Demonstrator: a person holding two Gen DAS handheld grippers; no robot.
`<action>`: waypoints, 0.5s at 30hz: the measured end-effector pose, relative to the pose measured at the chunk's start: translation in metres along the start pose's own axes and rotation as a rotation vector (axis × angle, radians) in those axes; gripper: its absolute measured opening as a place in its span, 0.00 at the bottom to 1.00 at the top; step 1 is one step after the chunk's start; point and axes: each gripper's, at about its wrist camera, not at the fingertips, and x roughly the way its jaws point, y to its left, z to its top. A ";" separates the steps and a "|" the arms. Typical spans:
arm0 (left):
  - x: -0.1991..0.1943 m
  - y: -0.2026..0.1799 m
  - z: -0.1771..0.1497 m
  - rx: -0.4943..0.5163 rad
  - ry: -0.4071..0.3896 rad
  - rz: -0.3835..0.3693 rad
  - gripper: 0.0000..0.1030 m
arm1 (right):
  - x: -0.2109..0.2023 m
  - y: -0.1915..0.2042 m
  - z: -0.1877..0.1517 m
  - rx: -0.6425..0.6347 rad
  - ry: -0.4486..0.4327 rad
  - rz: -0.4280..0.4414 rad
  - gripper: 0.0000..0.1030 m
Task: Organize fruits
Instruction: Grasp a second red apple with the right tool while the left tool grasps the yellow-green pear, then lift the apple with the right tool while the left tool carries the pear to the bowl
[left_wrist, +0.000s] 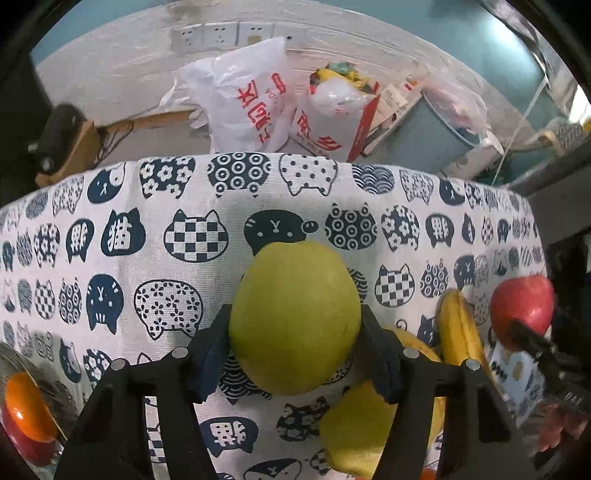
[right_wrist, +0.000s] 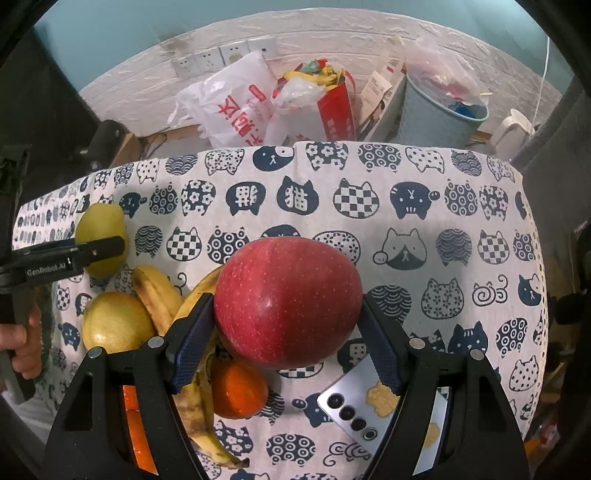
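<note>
Between each pair of jaws sits one fruit: the left gripper (left_wrist: 295, 354) clamps a green pear (left_wrist: 294, 317), the right gripper (right_wrist: 286, 343) a red apple (right_wrist: 288, 302).

Both fruits hang above the cloth (left_wrist: 221, 206), long axes across the jaws; the fruit pile lies between the hands. Only the right view shows the orange (right_wrist: 238, 391), phone (right_wrist: 369, 406) and the left gripper side-on; only the left shows the far-left bowl (left_wrist: 22, 369).

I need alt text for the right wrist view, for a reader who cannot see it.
The right gripper holds a red apple above a cat-print tablecloth. To its left lie bananas, a yellow fruit and an orange, while the left gripper closes on a green fruit. A phone lies below the apple.
</note>
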 end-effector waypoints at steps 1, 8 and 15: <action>0.000 -0.002 -0.001 0.012 -0.005 0.008 0.64 | 0.000 0.001 0.000 -0.003 -0.001 0.000 0.75; -0.006 -0.004 -0.011 0.030 0.005 0.033 0.64 | -0.008 0.009 0.002 -0.022 -0.026 -0.003 0.75; -0.035 -0.004 -0.021 0.048 -0.059 0.055 0.64 | -0.023 0.021 0.005 -0.048 -0.060 -0.007 0.75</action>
